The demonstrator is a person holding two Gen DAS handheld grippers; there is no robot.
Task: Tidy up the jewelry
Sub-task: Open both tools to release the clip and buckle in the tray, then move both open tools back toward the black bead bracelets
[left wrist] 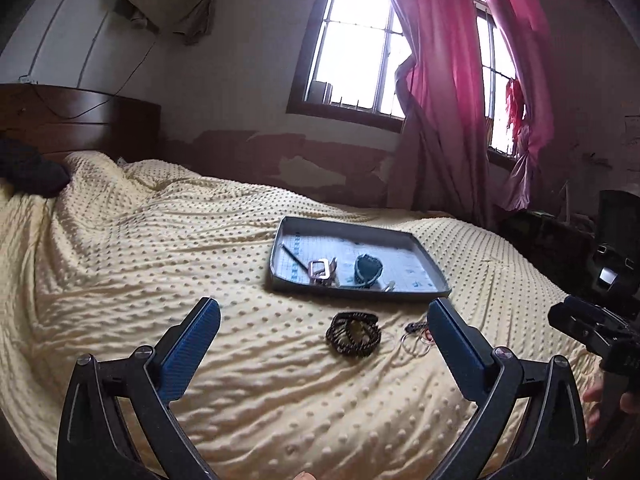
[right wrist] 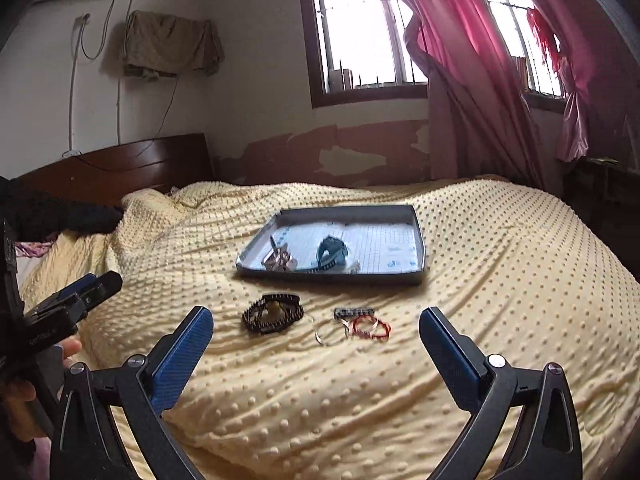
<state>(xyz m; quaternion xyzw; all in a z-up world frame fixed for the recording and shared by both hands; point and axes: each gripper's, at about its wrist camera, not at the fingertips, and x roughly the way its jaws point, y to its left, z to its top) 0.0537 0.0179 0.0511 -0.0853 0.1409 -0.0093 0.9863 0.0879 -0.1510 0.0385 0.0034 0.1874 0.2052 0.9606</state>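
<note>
A grey tray (left wrist: 360,294) (right wrist: 328,276) lies on the yellow bed and holds a pink buckle piece (left wrist: 320,270) (right wrist: 278,260), a dark teal bracelet (left wrist: 366,270) (right wrist: 332,250) and a thin black stick (left wrist: 294,258). In front of the tray on the cover lie a dark beaded bracelet (left wrist: 352,334) (right wrist: 272,314), a small dark clasp piece (right wrist: 354,311), a thin silver ring (right wrist: 330,336) and red bangles (right wrist: 370,328) (left wrist: 420,340). My left gripper (left wrist: 324,304) hangs open just short of the beaded bracelet. My right gripper (right wrist: 316,314) is open too, empty, short of the loose pieces.
The dotted yellow bedcover (right wrist: 360,400) is soft and wrinkled. A dark wooden headboard (right wrist: 120,168) and a black cloth (left wrist: 28,168) are at the left. Behind the bed are a window (left wrist: 356,36) and pink curtains (left wrist: 448,80). A person's hand (right wrist: 68,348) holds each tool.
</note>
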